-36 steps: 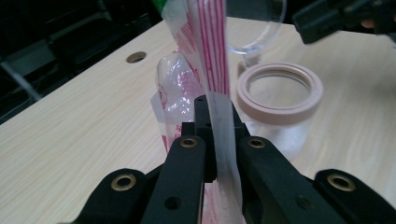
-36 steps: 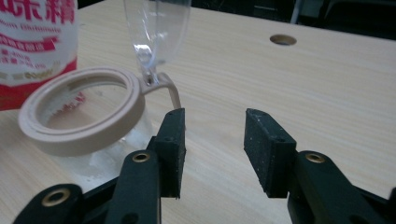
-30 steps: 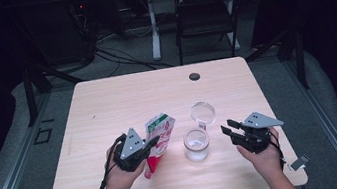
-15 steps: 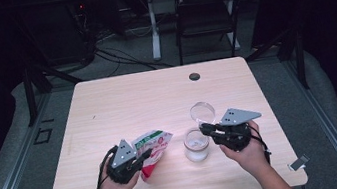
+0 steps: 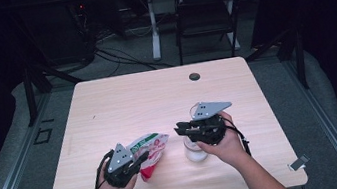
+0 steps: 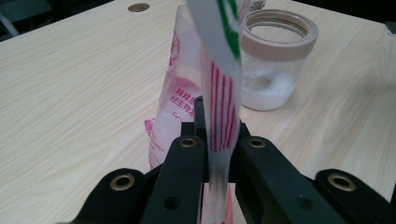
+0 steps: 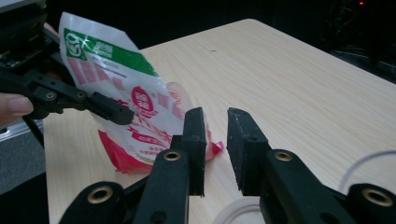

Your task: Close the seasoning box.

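A red, white and green plastic bag leans right over the table, and my left gripper is shut on its lower edge. In the left gripper view the flat bag stands pinched between the jaws of that gripper. A clear jar with a tan rim and white powder inside stands just right of the bag. My right gripper hovers above the jar, pointing left at the bag. Its jaws have just been opening, with a narrow gap and nothing between them.
The wooden table has a round cable hole near its far edge. A clear curved rim lies on the table beside the jar. A chair and cables are on the floor beyond the table.
My right gripper has moved left and up, from beside the jar to above it. My left gripper sank a little and the bag tipped from upright toward the right.
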A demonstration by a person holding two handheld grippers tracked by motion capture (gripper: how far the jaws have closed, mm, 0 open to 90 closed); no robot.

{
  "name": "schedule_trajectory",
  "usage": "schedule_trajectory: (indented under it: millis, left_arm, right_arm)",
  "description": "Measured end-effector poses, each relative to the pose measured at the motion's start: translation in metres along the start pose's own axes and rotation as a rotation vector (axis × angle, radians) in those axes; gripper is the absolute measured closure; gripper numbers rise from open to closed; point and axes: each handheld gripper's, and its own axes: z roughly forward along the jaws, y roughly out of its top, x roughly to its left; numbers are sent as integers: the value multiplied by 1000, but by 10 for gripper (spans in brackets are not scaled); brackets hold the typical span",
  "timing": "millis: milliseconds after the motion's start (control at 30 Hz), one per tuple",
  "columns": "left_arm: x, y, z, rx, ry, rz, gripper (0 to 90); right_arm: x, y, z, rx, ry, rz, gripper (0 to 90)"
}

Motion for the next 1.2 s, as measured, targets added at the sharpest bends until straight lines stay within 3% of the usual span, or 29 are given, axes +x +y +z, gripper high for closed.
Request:
schedule_trajectory:
  millis: [200,300,433,600,667,800,1000,1200]
  left_arm:
    - [-3,-2,0,2,-16,-4,900]
    - [-5,0,0,19,-15,16,900]
    - [-2,1,-1,30,-32,10,900]
    - [-2,1,-2,26,-23,-6,900]
    - [-4,1,-2,21,-23,-15,900]
    - [-7,0,-2,8,-23,-26,900]
    - [-9,-1,-2,-2,-14,-46,900]
    - [-11,-3,-1,-9,-6,-58,900]
  right_arm:
    - [14,-2,12,-2,97,-36,633]
    - [20,-5,19,7,123,-65,605]
    - [23,-8,29,12,106,-107,595]
    - [20,-2,25,-50,85,-87,568]
    - [19,0,25,-59,92,-86,542]
    - [20,-1,33,-26,135,-92,511]
    - [22,-3,41,6,180,-115,597]
    - [19,-3,42,18,230,-80,756]
